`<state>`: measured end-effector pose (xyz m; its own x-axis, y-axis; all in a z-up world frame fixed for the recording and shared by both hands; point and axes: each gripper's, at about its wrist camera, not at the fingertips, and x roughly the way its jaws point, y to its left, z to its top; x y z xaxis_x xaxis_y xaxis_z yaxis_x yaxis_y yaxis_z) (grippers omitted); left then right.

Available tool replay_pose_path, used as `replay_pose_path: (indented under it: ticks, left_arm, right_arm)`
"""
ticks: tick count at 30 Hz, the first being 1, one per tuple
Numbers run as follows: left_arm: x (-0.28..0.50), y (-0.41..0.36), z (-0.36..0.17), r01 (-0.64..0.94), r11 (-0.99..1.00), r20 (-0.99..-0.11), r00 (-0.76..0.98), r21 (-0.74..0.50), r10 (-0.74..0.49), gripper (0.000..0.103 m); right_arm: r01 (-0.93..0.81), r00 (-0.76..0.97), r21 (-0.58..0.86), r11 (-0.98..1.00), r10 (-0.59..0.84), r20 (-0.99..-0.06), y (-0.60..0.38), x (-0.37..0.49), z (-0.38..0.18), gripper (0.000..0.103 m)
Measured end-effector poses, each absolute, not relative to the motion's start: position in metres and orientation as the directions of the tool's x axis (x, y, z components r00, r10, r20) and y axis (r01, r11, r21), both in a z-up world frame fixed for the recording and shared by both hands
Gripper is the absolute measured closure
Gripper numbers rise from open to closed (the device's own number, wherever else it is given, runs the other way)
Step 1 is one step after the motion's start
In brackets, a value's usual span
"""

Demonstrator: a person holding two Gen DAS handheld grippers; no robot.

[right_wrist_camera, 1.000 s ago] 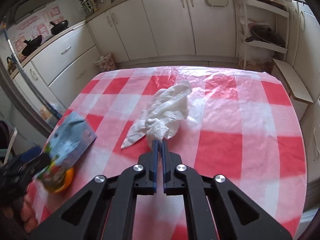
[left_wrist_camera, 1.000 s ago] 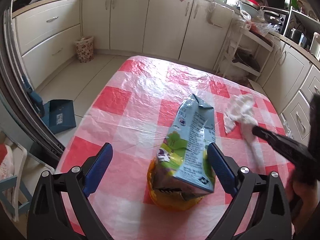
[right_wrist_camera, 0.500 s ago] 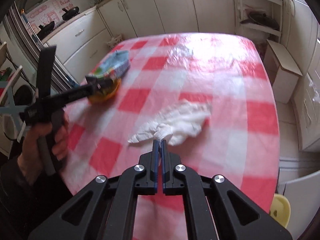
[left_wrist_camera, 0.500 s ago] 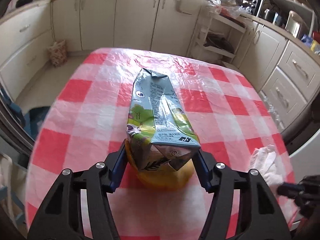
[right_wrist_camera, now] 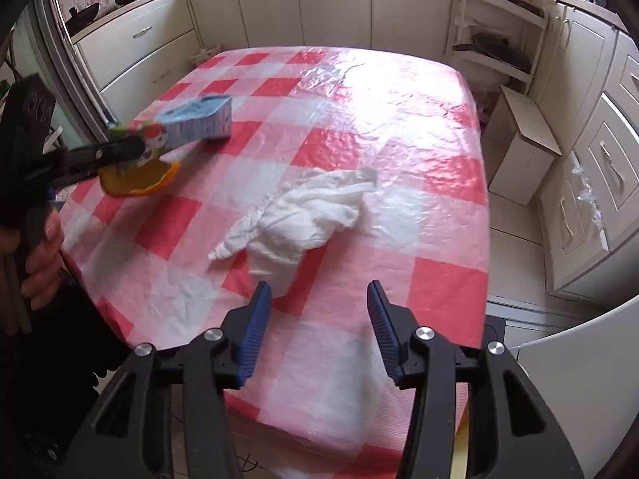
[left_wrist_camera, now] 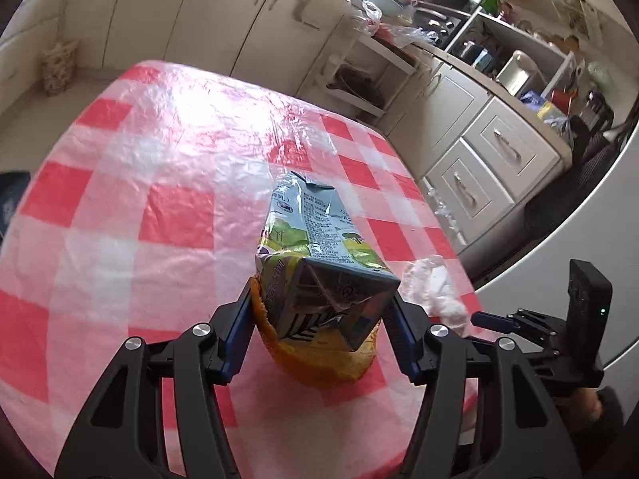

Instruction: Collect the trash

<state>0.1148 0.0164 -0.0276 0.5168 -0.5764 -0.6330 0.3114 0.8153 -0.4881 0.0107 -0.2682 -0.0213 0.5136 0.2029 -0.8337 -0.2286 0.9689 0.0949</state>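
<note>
**Holding the carton, tissue lying free**

Covering nearly everything below me is the desk point(right_wrist_camera: 419, 183), draped in a red-and-white checked cloth under clear plastic film, with cream kitchen cabinets point(right_wrist_camera: 331, 0) around it.

My left gripper point(left_wrist_camera: 319, 315) is pinching a crumpled drink carton point(left_wrist_camera: 315, 247), blue-grey with green print, together with an orange peel-like piece point(left_wrist_camera: 319, 363) pressed under it. The carton's folded bottom faces my camera and its top points away over the cloth; both blue pads touch its sides. From the right wrist view, this load point(right_wrist_camera: 191, 123) hangs above the desk's near-left corner, lifted off the cloth.

My right gripper point(right_wrist_camera: 319, 323) is spread wide, with nothing between its pads. A crumpled white tissue point(right_wrist_camera: 303, 215) lies on the desk just ahead of it, slightly toward my left finger point(right_wrist_camera: 255, 319), its lower tip close beside that pad; I cannot tell whether they touch. In the left wrist view the same tissue point(left_wrist_camera: 431, 287) sits near the desk's right edge, just beyond the carton's corner.
</note>
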Motion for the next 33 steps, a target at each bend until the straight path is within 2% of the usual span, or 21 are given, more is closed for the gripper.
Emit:
replay_pose_path:
  ticks: [4,8,13,17,18,19,20,21,24,28,33]
  left_arm:
    - [0.121,0.013,-0.041,0.231,0.871,-0.699,0.523,-0.434,-0.488,0.042]
    - [0.125,0.014,-0.041,0.185,0.897,-0.699,0.570,-0.402,-0.431,0.034]
    - [0.122,0.011,-0.028,0.175,0.941,-0.679,0.655,-0.291,-0.332,0.022]
    - [0.136,0.001,-0.030,0.184,0.958,-0.701,0.653,-0.221,-0.287,0.019]
    - [0.137,0.002,-0.031,0.184,0.956,-0.707,0.645,-0.226,-0.291,0.019]
    - [0.141,0.001,-0.032,0.186,0.953,-0.714,0.631,-0.239,-0.302,0.022]
    - [0.143,0.001,-0.033,0.195,0.943,-0.711,0.620,-0.268,-0.330,0.027]
    - [0.145,0.002,-0.033,0.206,0.933,-0.707,0.610,-0.296,-0.359,0.045]
    - [0.146,0.010,-0.032,0.203,0.903,-0.684,0.595,-0.379,-0.421,0.045]
    - [0.143,0.037,-0.034,0.175,0.801,-0.601,0.575,-0.572,-0.555,0.045]
    - [0.141,0.059,-0.042,0.140,0.692,-0.516,0.565,-0.709,-0.644,0.045]
  right_arm:
    - [-0.211,0.532,0.114,0.971,0.212,-0.820,-0.268,0.015,-0.015,0.044]
    - [-0.220,0.532,0.127,0.967,0.228,-0.815,-0.264,0.014,-0.017,0.043]
    - [-0.207,0.525,0.159,0.965,0.247,-0.814,-0.264,0.017,-0.022,0.043]
    - [-0.187,0.515,0.215,0.959,0.282,-0.810,-0.266,0.024,-0.028,0.044]
    - [-0.184,0.507,0.240,0.953,0.301,-0.808,-0.266,0.026,-0.030,0.049]
    - [-0.185,0.507,0.258,0.948,0.317,-0.802,-0.267,0.028,-0.030,0.055]
    - [-0.183,0.507,0.264,0.947,0.321,-0.800,-0.267,0.028,-0.030,0.069]
    - [-0.185,0.505,0.270,0.945,0.327,-0.799,-0.267,0.029,-0.030,0.079]
    - [-0.183,0.520,0.267,0.946,0.323,-0.791,-0.267,0.027,-0.026,0.088]
    - [-0.201,0.531,0.267,0.943,0.334,-0.779,-0.267,0.020,-0.020,0.090]
    - [-0.242,0.542,0.281,0.929,0.370,-0.755,-0.266,0.012,-0.008,0.093]
